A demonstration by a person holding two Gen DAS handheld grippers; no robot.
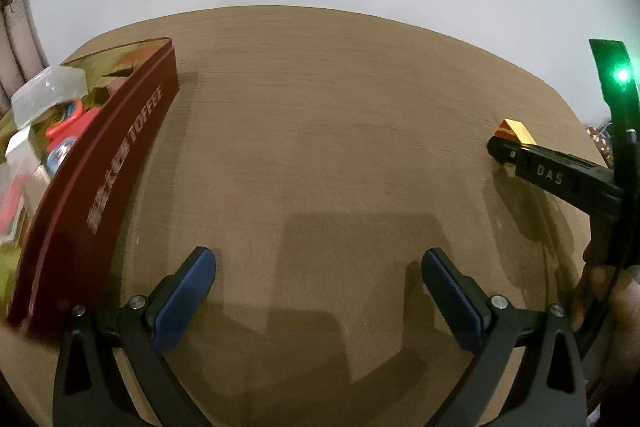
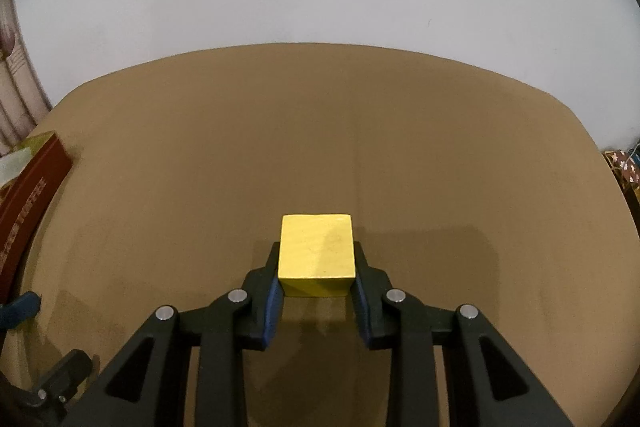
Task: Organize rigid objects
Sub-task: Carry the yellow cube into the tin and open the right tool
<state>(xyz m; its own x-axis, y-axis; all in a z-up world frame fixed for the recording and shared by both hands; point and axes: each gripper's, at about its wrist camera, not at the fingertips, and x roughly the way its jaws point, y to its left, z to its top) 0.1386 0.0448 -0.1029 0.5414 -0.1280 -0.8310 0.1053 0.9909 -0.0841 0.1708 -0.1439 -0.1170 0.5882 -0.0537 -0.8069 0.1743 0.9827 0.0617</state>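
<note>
Jaws of the right gripper (image 2: 316, 291) are clamped on the yellow block (image 2: 317, 254), the red toffee box (image 2: 28, 187) lying far left beside the spread, empty left gripper (image 1: 318, 291).

You have one yellow wooden cube (image 2: 317, 250), one red toffee box (image 1: 100, 183) on one wooden surface (image 1: 320, 107), and two hand-held grippers: left (image 1: 318, 267), right (image 2: 316, 267).

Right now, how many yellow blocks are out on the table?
1: a yellow block gripped in the right tongs at the table's right side. More may be hidden inside the red toffee box at left.
</note>
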